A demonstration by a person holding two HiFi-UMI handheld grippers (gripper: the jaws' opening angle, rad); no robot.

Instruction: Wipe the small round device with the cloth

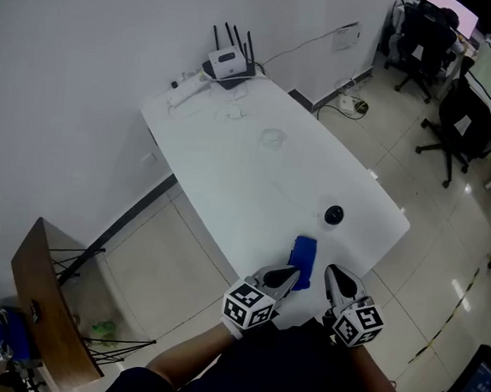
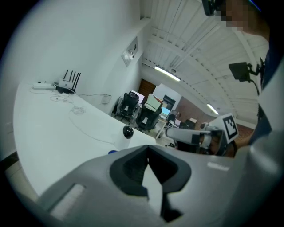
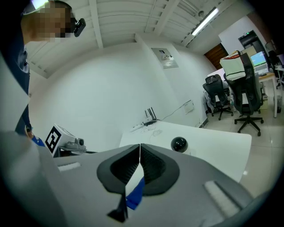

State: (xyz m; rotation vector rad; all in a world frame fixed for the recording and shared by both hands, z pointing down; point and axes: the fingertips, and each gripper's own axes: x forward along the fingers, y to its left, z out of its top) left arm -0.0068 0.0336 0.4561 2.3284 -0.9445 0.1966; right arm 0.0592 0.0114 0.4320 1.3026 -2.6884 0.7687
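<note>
The small round device [image 1: 334, 215], a black dome on a white base, stands near the table's right edge; it also shows as the dome [image 2: 128, 132] and the dome [image 3: 179, 144]. A blue cloth [image 1: 303, 255] lies flat on the table just in front of it. My left gripper [image 1: 293, 275] is shut, its tips at the cloth's near edge; in its own view the left gripper [image 2: 148, 147] hides all but a blue sliver of cloth [image 2: 112, 152], so a pinch cannot be told. My right gripper [image 1: 332, 273] is shut and empty, to the right of the cloth [image 3: 135, 195].
A white table [image 1: 230, 173] carries a router [image 1: 230, 62], a power strip [image 1: 186, 89] and thin cables at its far end. A wooden chair [image 1: 41, 302] stands at the left on the floor. Office chairs [image 1: 456, 122] stand to the far right.
</note>
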